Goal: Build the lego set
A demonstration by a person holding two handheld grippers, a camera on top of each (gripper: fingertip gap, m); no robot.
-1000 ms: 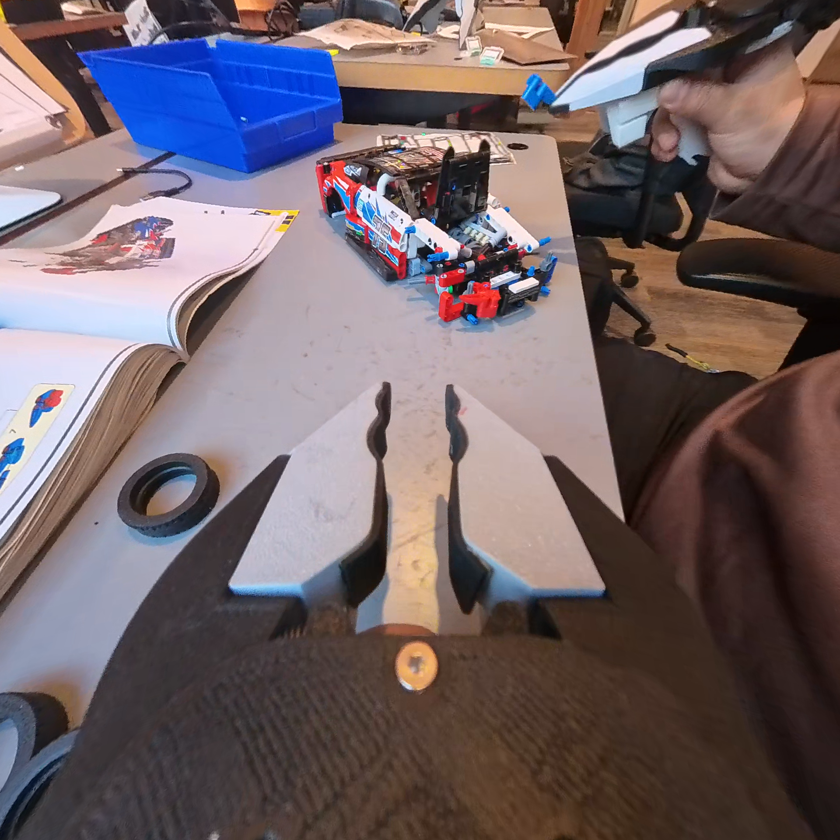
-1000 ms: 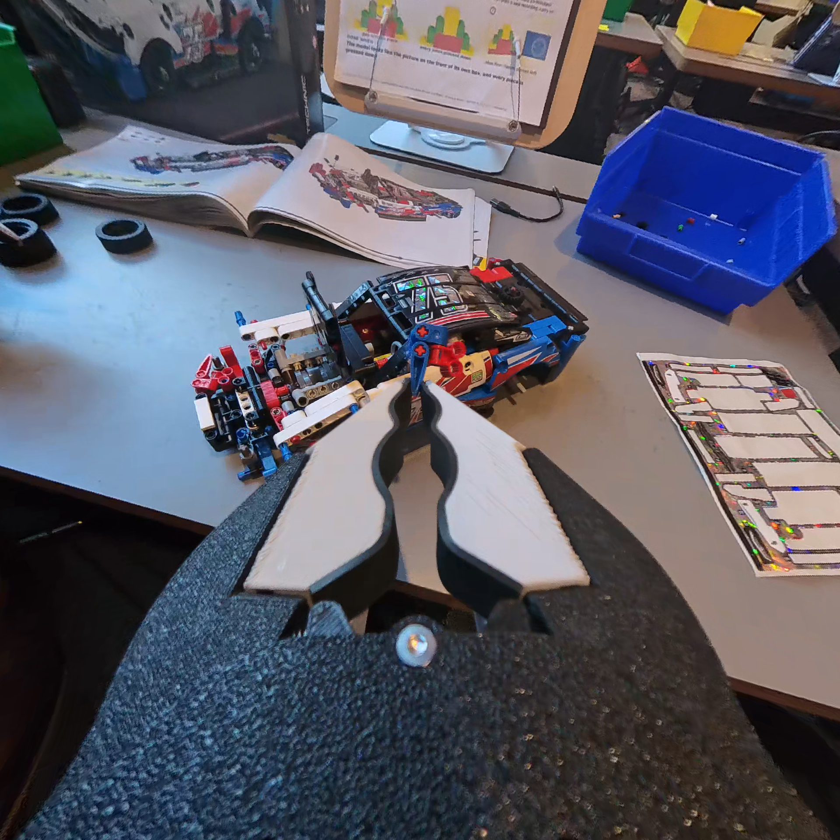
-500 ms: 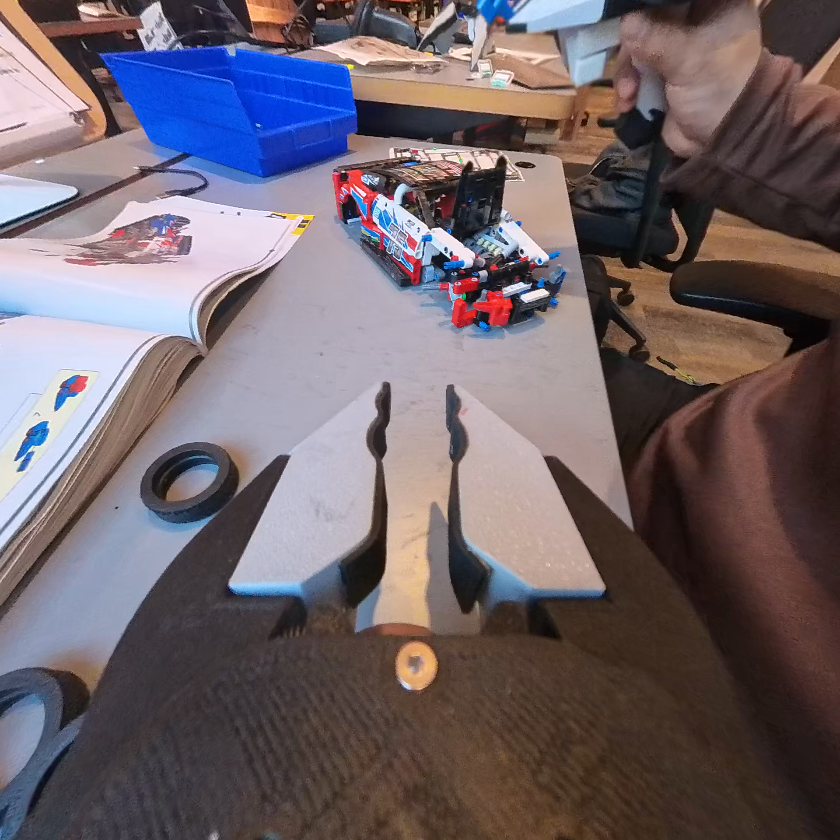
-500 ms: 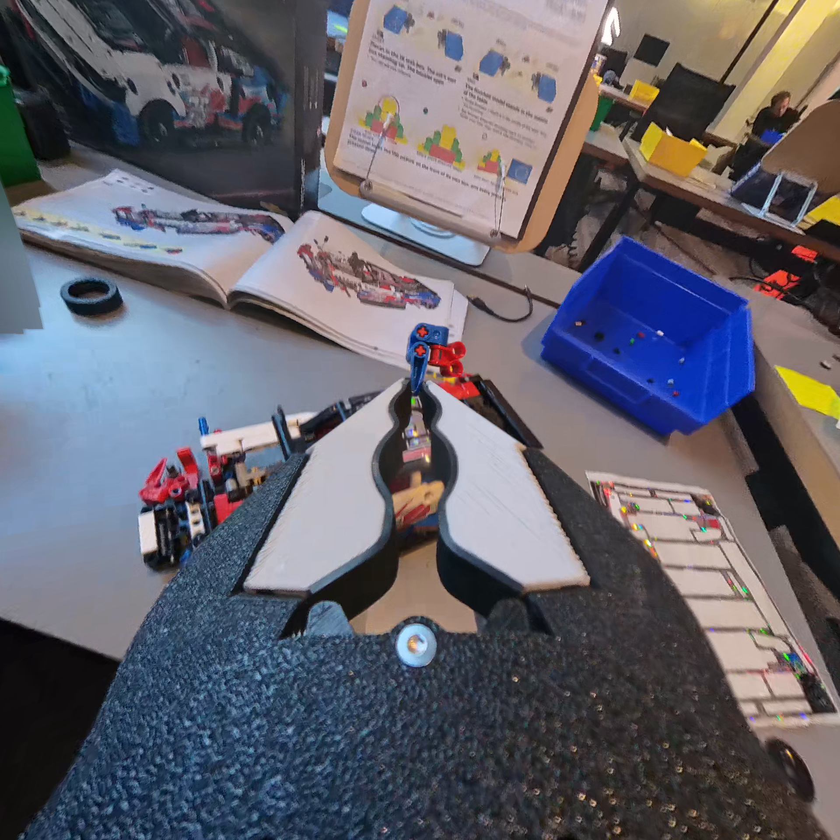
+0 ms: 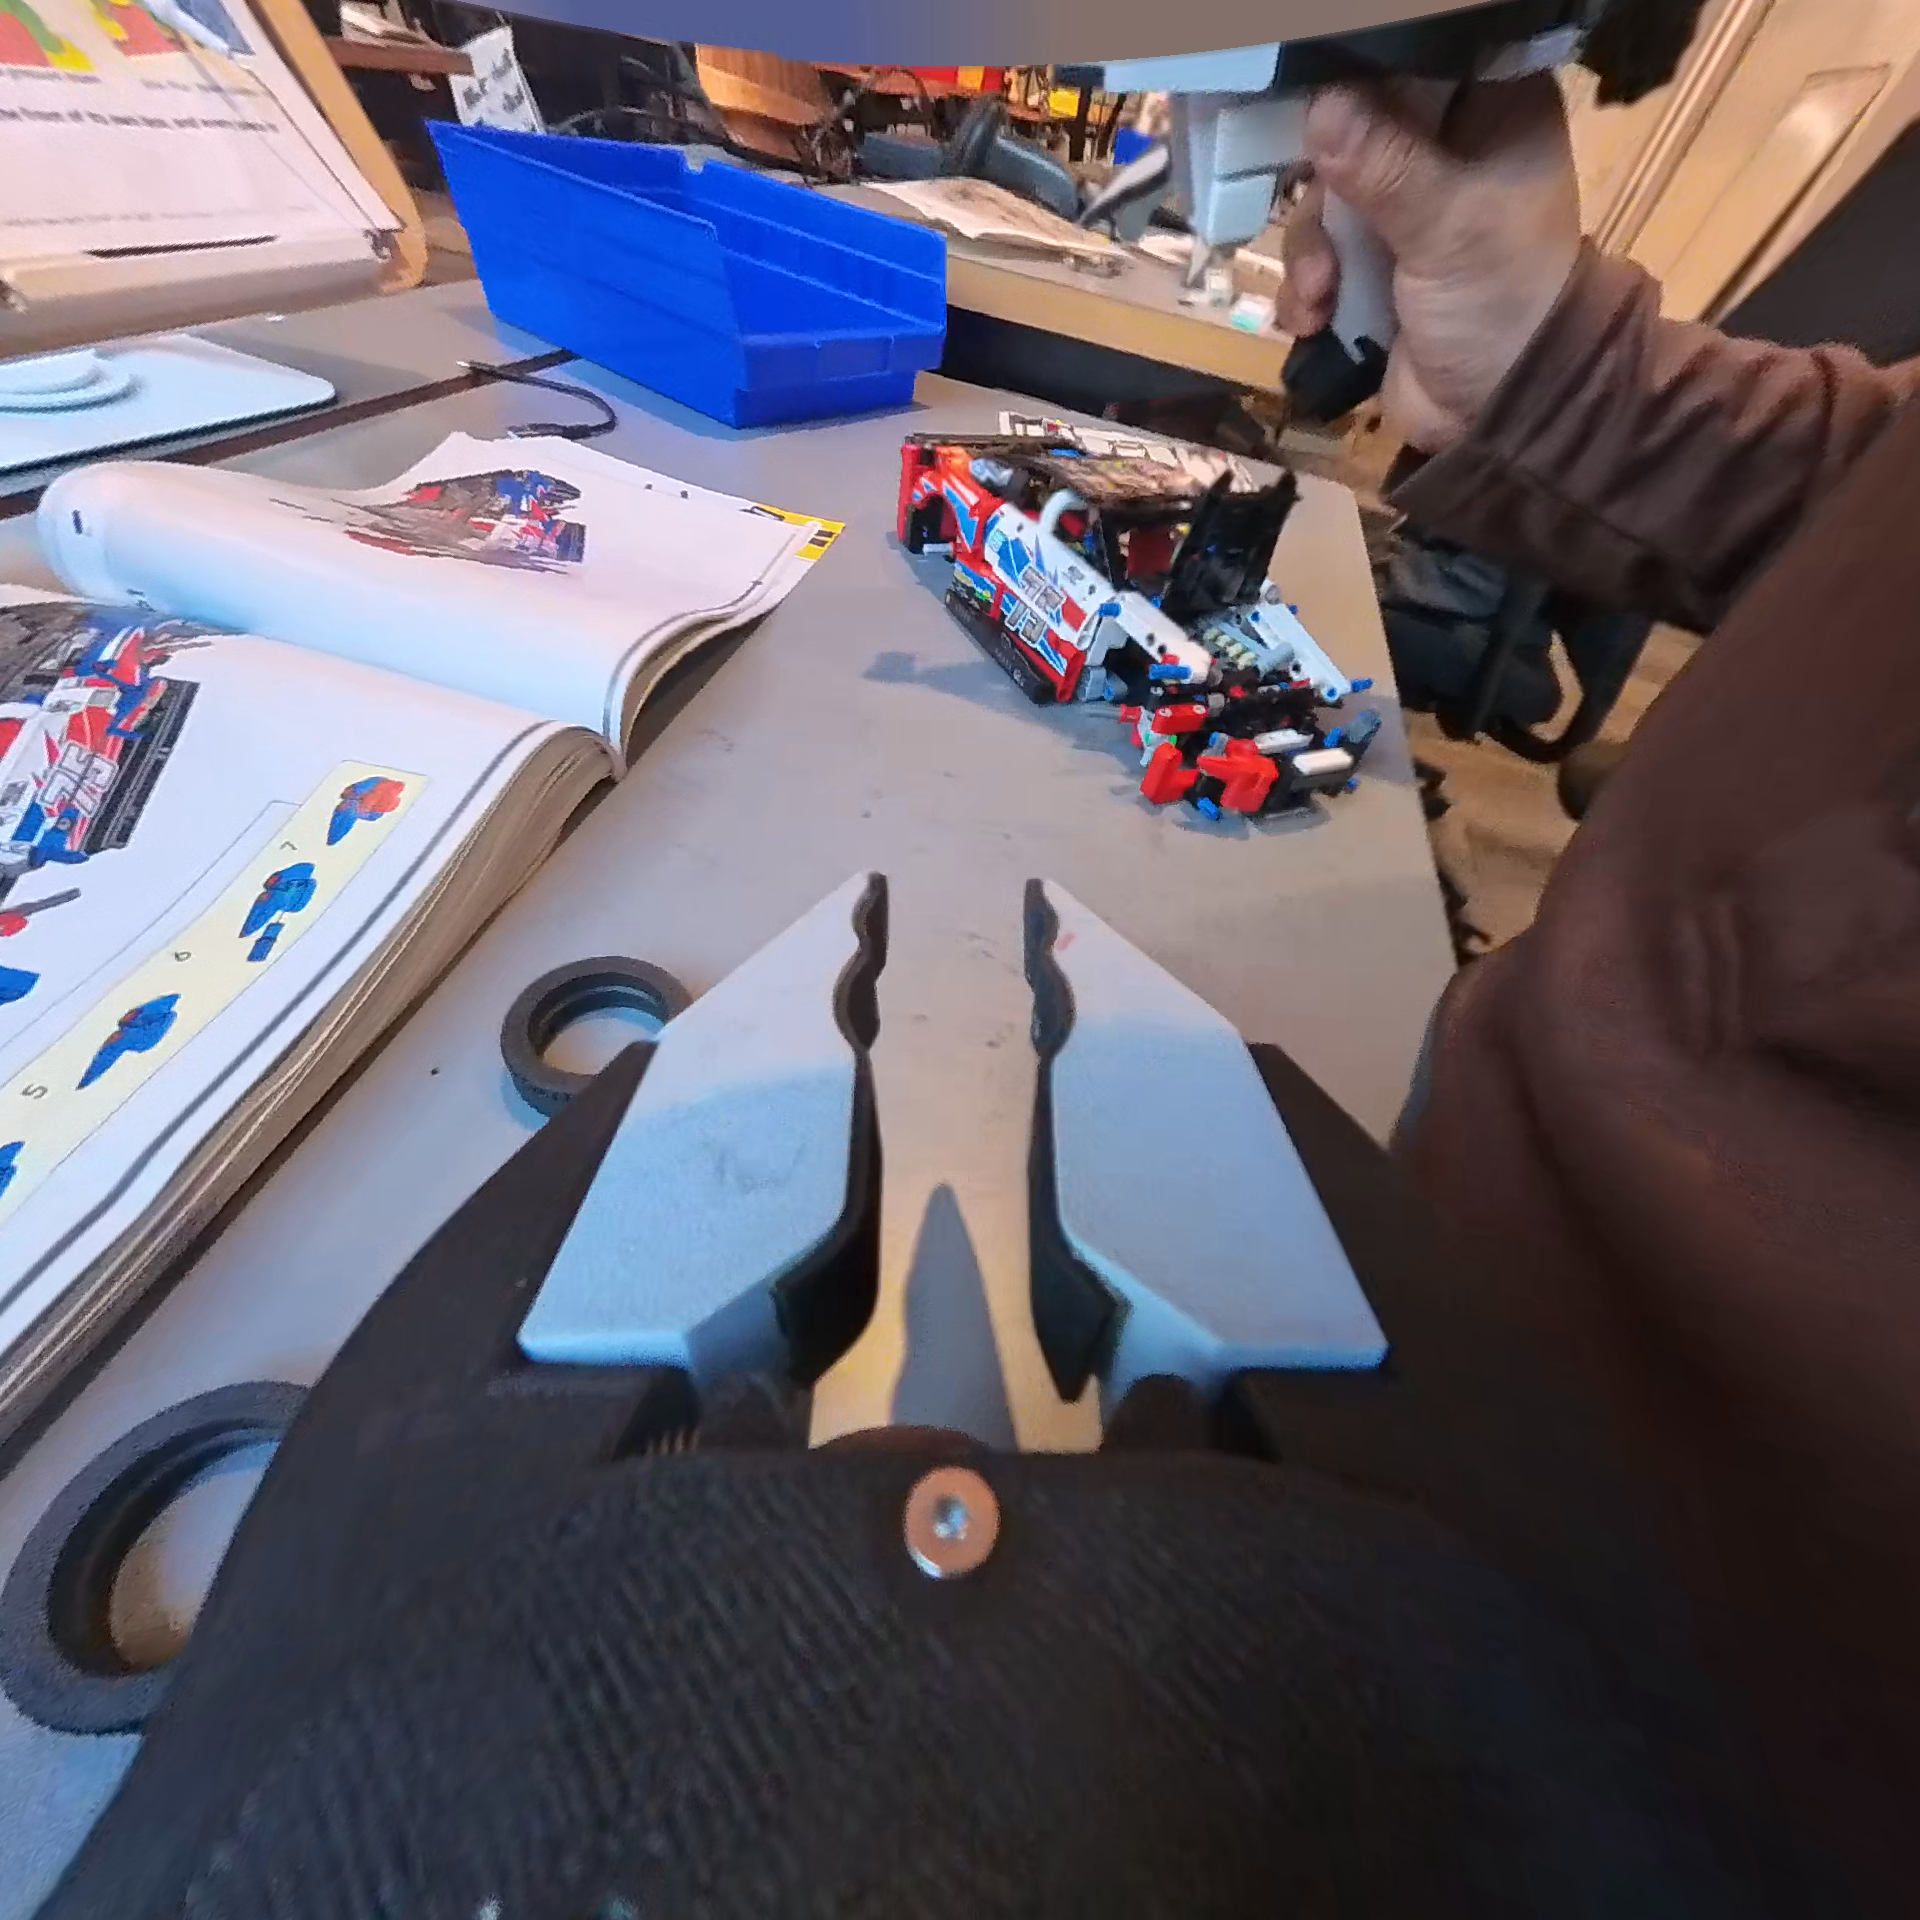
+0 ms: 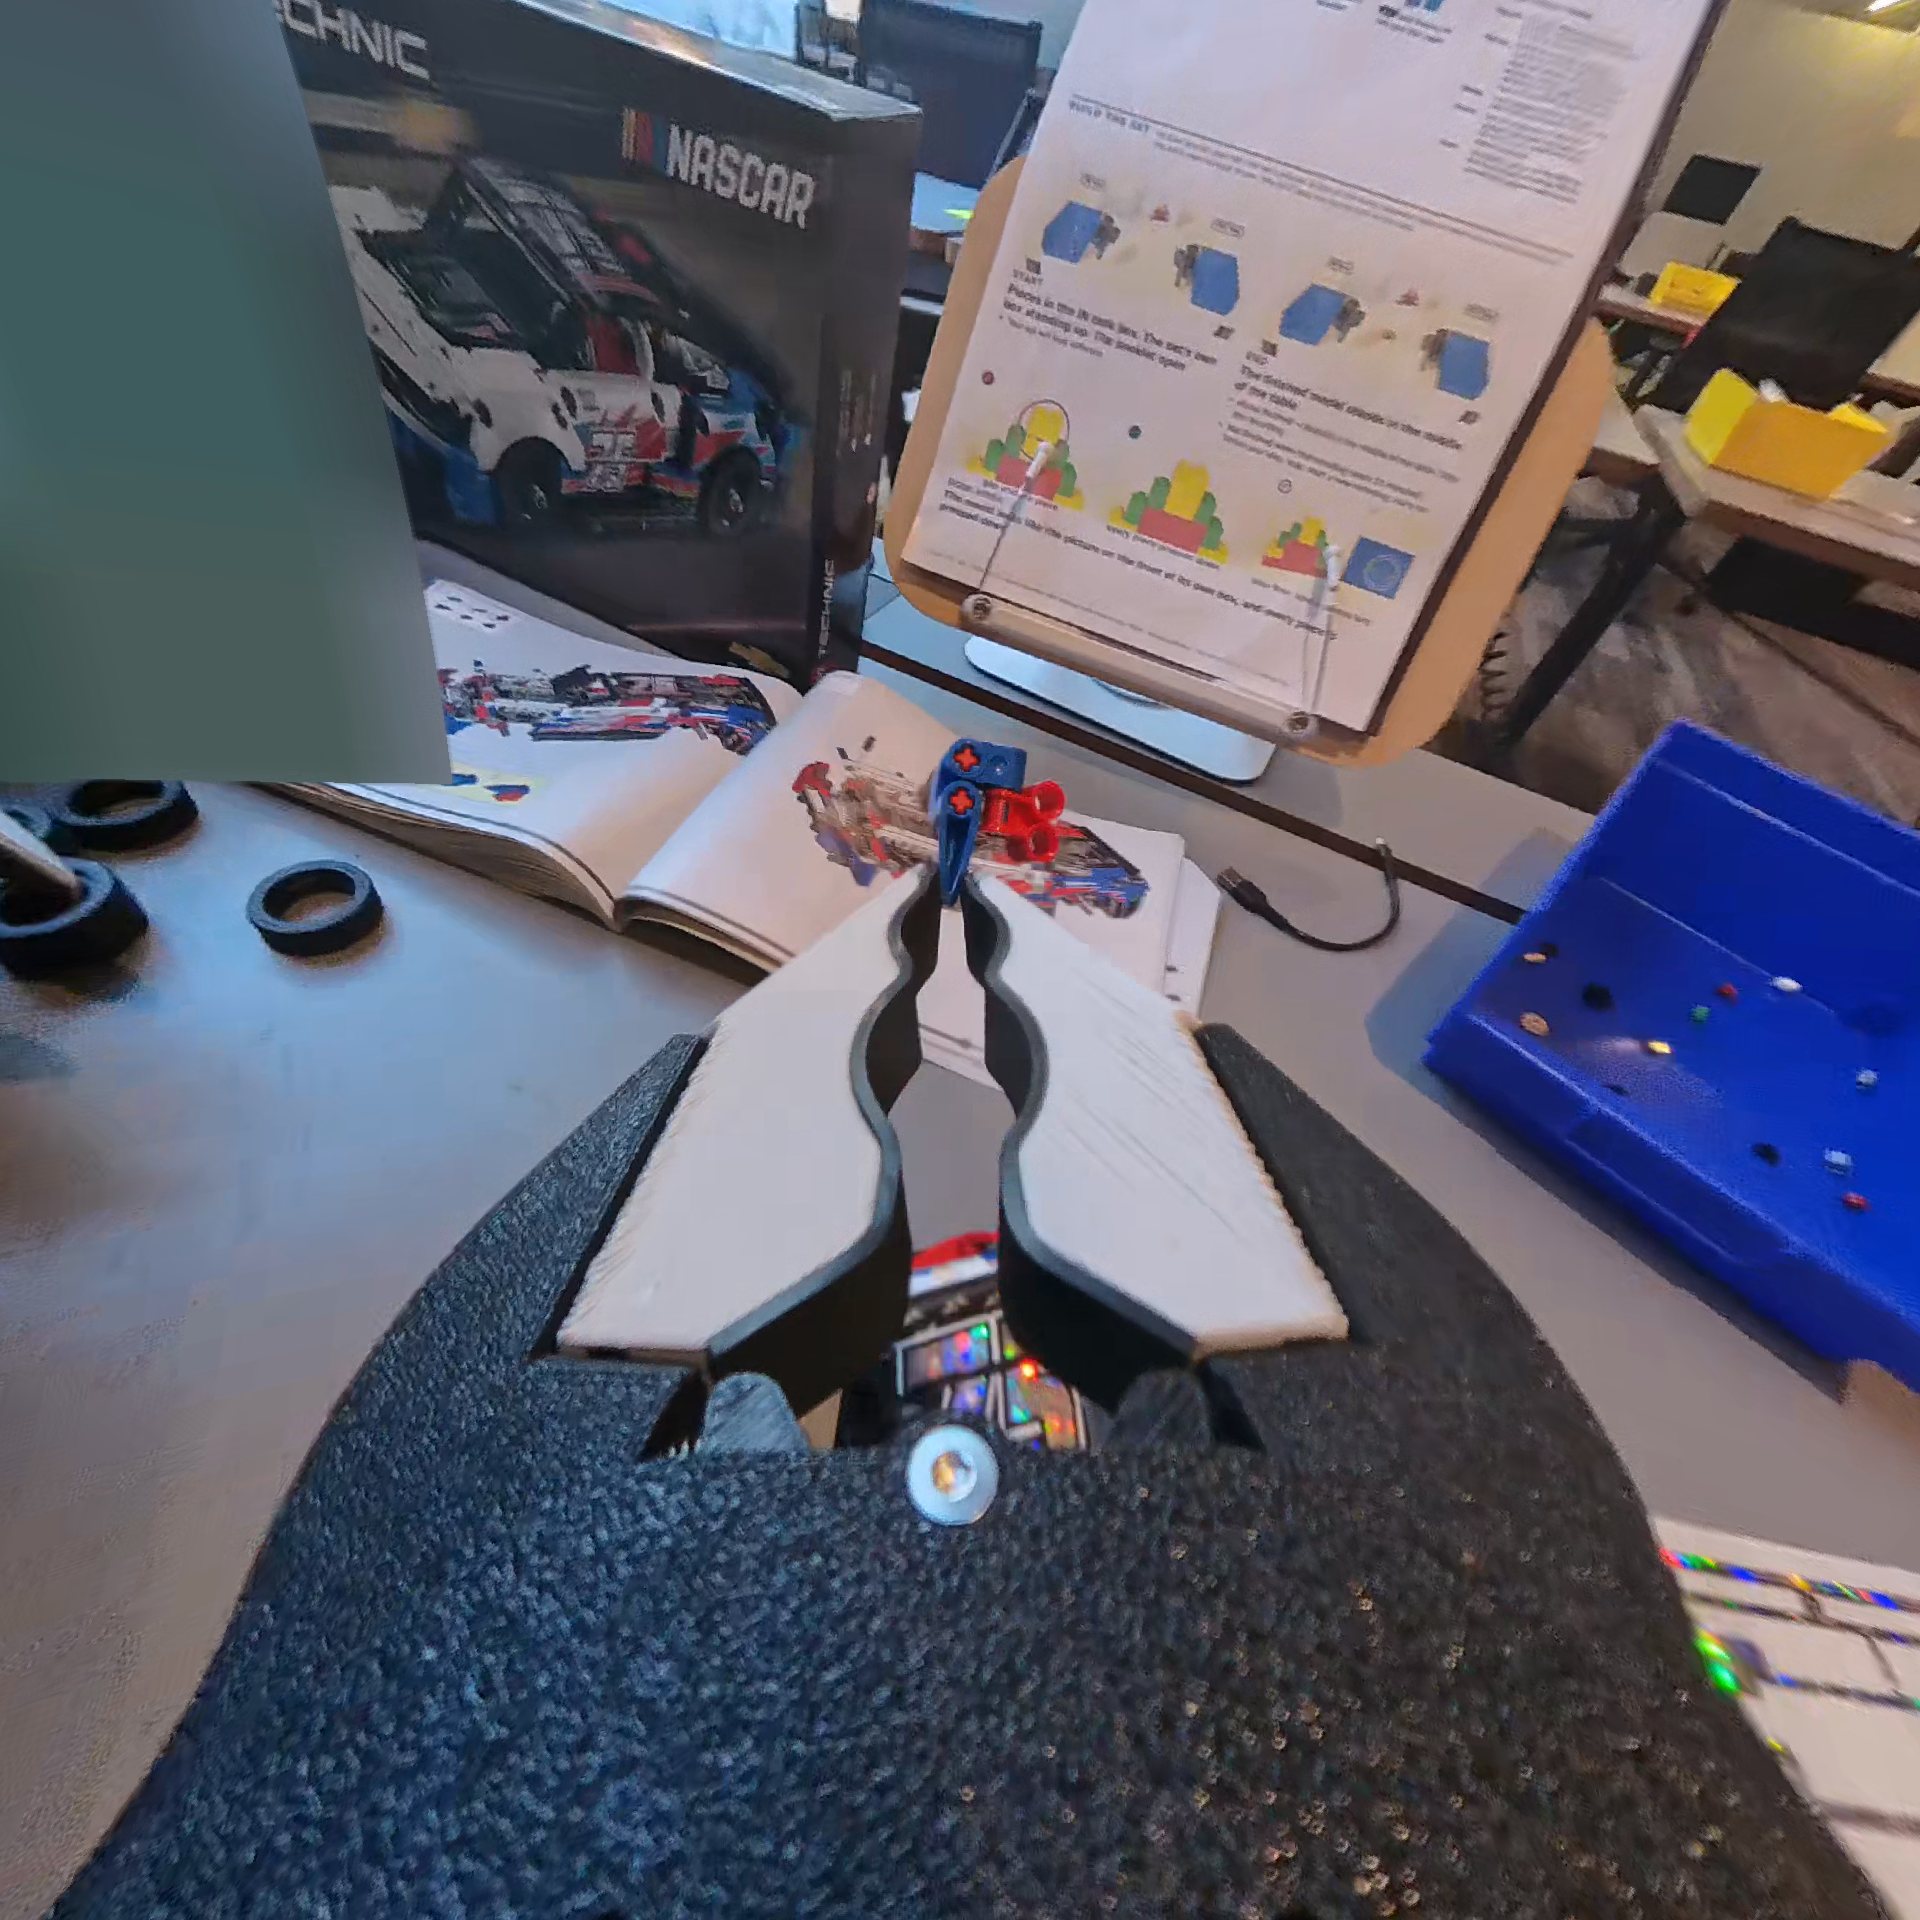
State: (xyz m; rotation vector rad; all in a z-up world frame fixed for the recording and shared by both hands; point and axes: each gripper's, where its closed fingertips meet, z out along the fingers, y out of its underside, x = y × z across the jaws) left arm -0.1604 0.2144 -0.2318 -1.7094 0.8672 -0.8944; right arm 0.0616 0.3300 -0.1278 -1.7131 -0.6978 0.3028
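Note:
A partly built red, white and blue lego car [image 5: 1122, 613] lies on the grey table [image 5: 862, 790] near its right edge. My left gripper [image 5: 954, 904] is open and empty, low over the table in front of the car. My right gripper [image 6: 948, 888] is shut on a small blue and red lego piece [image 6: 971, 805] and holds it high, above the car; a bit of the car [image 6: 961, 1340] shows between its fingers. The hand [image 5: 1444, 239] holding that gripper shows in the left wrist view, above the car.
An open instruction book [image 5: 343, 665] lies left of the car. Black tyres [image 5: 582, 1023] [image 6: 312, 906] lie on the table. A blue bin [image 6: 1704, 1039] with small parts stands far right. A sticker sheet [image 6: 1808, 1621], the set's box [image 6: 623, 364] and a clipboard stand [image 6: 1247, 364] are nearby. Across from one pair of fingers to the other is roughly 30 centimetres.
My right gripper has risen high above the car with the blue and red piece and tilted up. My left gripper has swung left; the car now sits further right in its view.

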